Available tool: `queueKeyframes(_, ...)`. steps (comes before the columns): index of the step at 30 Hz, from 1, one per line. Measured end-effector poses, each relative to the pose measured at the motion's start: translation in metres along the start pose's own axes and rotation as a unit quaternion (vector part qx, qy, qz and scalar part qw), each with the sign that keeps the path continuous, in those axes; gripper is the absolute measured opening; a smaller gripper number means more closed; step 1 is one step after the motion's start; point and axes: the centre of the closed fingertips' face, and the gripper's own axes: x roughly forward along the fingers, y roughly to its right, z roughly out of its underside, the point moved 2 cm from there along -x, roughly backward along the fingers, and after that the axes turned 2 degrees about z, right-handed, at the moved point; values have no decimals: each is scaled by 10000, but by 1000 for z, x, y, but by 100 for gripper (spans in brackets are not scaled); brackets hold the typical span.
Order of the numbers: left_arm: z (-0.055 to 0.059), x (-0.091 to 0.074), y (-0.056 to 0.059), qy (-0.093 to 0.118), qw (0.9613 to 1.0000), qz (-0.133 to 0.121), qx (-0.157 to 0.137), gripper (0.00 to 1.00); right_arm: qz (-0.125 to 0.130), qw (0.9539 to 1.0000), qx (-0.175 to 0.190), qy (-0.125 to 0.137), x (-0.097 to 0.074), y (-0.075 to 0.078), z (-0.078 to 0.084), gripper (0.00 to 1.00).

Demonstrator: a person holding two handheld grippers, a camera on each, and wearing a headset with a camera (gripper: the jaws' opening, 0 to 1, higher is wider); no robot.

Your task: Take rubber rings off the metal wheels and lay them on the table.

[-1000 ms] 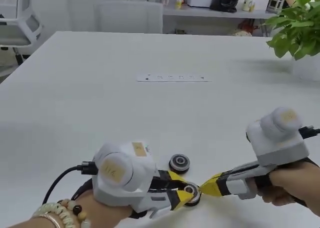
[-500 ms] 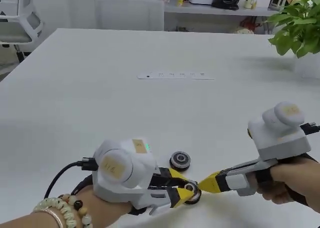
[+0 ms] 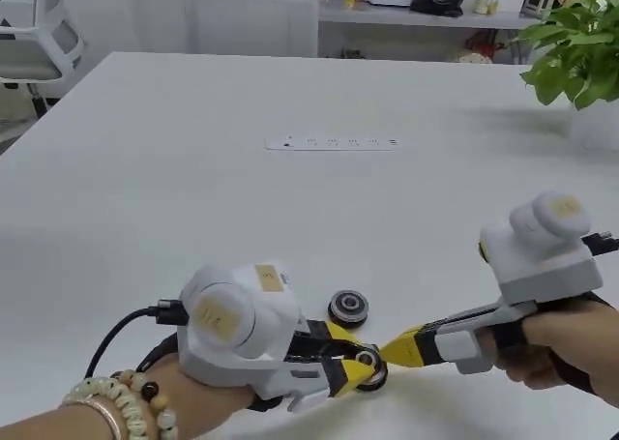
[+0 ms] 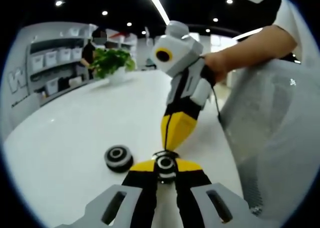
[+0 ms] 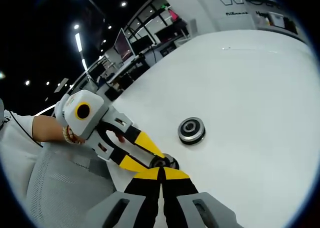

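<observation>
Low and center in the head view, the left gripper (image 3: 360, 365) has its 2 yellow fingers clamped on a small metal wheel (image 4: 165, 165), which sits at the near edge of the white table (image 3: 193, 179). The right gripper (image 3: 389, 353) comes in from the lower right with its fingers pressed together and its tip against that wheel's rim. Whether it pinches the black rubber ring there cannot be told. A 2nd wheel (image 3: 347, 308), its rubber ring on, lies flat just above the clamped one and apart from both grippers. At the upper right edge, a white pot (image 4: 118, 76) holds a leafy green plant (image 3: 578, 39). A power strip (image 3: 331, 143) lies mid-table. Against 1.0 s ago, both grippers meet at the same wheel and the 2nd wheel lies as it did.
</observation>
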Motion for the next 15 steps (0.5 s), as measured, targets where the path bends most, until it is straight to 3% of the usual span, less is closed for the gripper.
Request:
queueKeyframes(13,0,0,-1,-1,10000,-14,-22,13,-226,9997,3,68,1,-6,-4,0)
queueKeyframes(14,0,1,-1,-3,10000,-16,-22,13,-530,9973,93,495,0,-16,-18,0)
queueKeyframes(15,0,1,-1,1,10000,-31,-43,13,-677,9962,188,518,-4,-23,-24,0)
